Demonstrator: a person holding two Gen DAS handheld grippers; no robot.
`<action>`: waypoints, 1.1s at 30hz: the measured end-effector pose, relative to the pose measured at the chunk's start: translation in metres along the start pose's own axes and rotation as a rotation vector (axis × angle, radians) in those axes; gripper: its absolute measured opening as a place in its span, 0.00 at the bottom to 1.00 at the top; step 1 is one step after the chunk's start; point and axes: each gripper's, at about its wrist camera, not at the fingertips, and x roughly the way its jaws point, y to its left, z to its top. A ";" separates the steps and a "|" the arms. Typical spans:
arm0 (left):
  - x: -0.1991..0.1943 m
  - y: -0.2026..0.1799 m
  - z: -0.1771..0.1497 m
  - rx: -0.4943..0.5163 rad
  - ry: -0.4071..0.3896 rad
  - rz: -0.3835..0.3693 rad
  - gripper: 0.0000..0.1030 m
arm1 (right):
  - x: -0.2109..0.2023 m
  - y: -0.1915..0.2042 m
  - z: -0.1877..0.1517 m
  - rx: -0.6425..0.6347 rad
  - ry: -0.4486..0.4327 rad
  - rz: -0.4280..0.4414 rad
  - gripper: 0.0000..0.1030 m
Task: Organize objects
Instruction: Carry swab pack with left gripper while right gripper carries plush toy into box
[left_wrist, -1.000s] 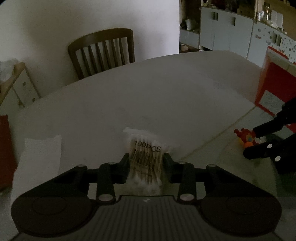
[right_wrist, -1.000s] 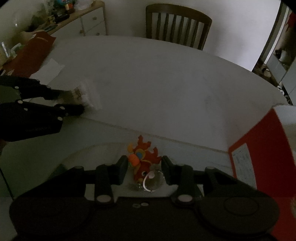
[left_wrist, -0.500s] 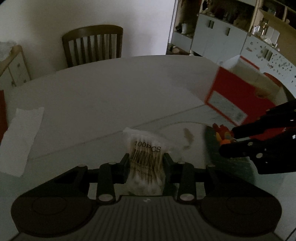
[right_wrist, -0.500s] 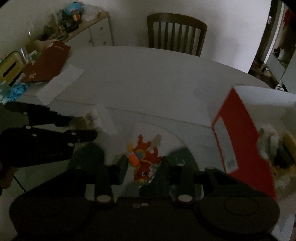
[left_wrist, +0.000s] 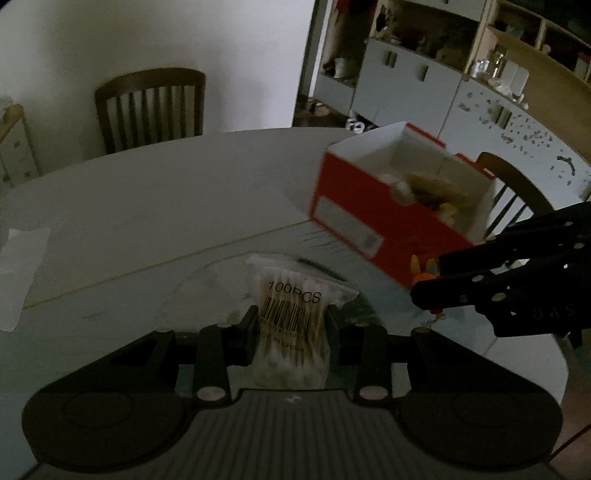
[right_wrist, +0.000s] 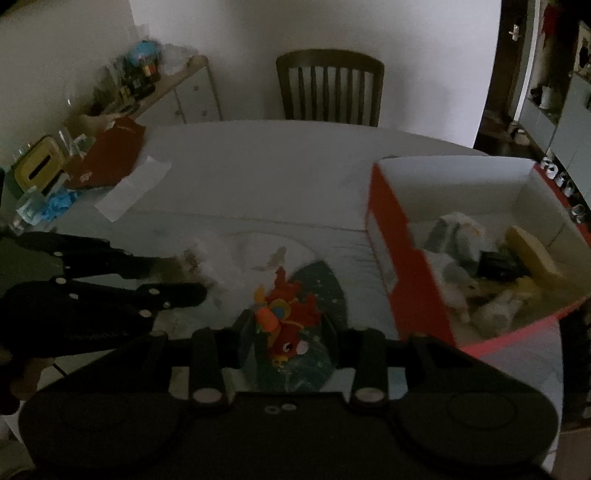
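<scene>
My left gripper (left_wrist: 291, 325) is shut on a clear bag of cotton swabs (left_wrist: 295, 314) marked 100PCS, held above the table. My right gripper (right_wrist: 284, 328) is shut on a small red dragon toy (right_wrist: 286, 314) with an orange snout. An open red box (left_wrist: 399, 206) with white inside walls stands on the table to the right; it holds several small items. In the right wrist view the red box (right_wrist: 391, 240) is at the right, and the left gripper (right_wrist: 177, 280) shows at the left with the bag. The right gripper (left_wrist: 436, 280) enters the left wrist view from the right.
A white oval table (left_wrist: 166, 206) carries a sheet of white paper (right_wrist: 135, 188) and a red folder (right_wrist: 110, 151) at its left. A wooden chair (right_wrist: 328, 88) stands behind the table; another chair (left_wrist: 517, 199) is past the box. Cabinets (left_wrist: 424, 77) line the far wall.
Both grippers have risen and swung right with their loads. The red box now shows nearer, and its open inside is visible.
</scene>
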 end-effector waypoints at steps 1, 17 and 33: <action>0.000 -0.007 0.002 0.002 -0.002 -0.005 0.35 | -0.005 -0.005 -0.001 0.003 -0.005 0.003 0.37; 0.029 -0.115 0.053 0.079 -0.044 -0.050 0.35 | -0.048 -0.108 0.007 0.059 -0.077 -0.043 0.37; 0.104 -0.186 0.109 0.167 -0.025 0.016 0.35 | -0.022 -0.208 0.045 0.096 -0.122 -0.136 0.37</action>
